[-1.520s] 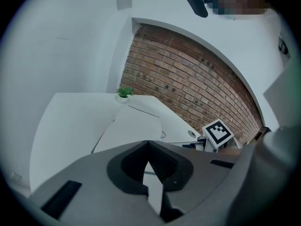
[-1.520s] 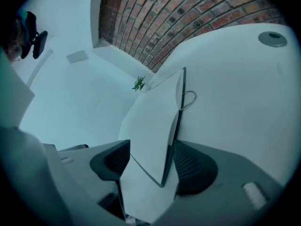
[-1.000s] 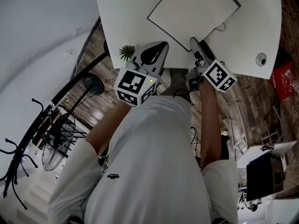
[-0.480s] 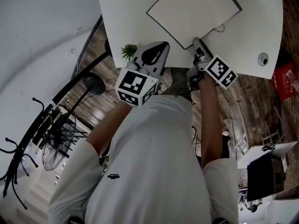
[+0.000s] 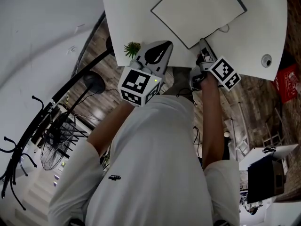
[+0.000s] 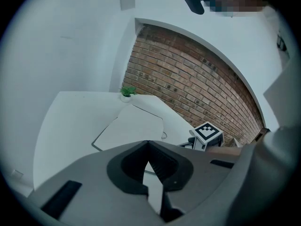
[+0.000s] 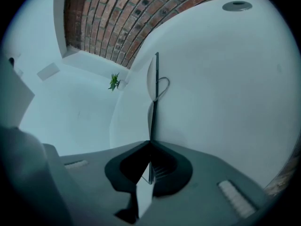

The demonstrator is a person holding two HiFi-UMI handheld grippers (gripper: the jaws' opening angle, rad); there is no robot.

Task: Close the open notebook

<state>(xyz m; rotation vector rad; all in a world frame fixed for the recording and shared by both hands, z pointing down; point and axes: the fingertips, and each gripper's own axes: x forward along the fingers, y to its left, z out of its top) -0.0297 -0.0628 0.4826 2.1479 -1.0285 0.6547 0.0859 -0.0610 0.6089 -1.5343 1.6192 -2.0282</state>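
An open notebook (image 5: 200, 13) with white pages and a dark cover lies on the white table (image 5: 263, 27). My right gripper (image 5: 203, 49) is at its near corner. In the right gripper view the jaws are closing to a meet on the thin dark cover edge (image 7: 154, 93), which runs straight into the right gripper (image 7: 150, 142). The left gripper (image 5: 160, 46) hovers at the table's near edge, shut and empty, left of the notebook. In the left gripper view the notebook (image 6: 134, 128) lies beyond the shut left gripper (image 6: 148, 142).
A small potted plant (image 5: 132, 48) stands at the table's edge by the left gripper. The notebook's elastic loop (image 5: 223, 28) sticks out on its right side. A round grommet (image 5: 266, 60) sits at the table's right. A brick wall (image 6: 197, 88) stands behind the table.
The right gripper's jaws have gone from wide open to shut on the notebook's near corner edge. The left gripper has kept still.
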